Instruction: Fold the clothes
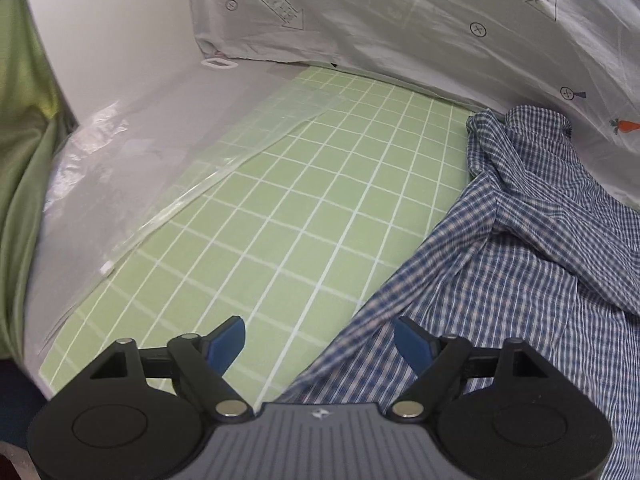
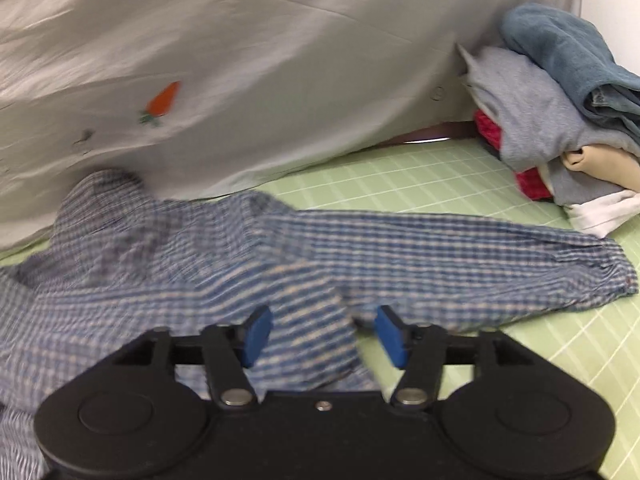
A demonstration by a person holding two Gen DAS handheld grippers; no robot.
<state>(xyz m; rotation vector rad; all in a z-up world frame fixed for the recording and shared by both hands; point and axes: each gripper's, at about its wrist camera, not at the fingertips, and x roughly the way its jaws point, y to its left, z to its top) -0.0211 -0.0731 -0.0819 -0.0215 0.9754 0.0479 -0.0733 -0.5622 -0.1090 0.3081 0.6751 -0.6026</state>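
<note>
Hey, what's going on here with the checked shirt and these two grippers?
A person is working at folding clothes with a pair of handheld tongs. A blue checked shirt lies crumpled on the green grid mat, one sleeve stretched out to the right. Both the left tongs and the right tongs are open and hold nothing; the right pair is over the shirt's cloth, the left at its edge. A stack of other clothes sits at the mat's far right corner. No fold is made yet.
</note>
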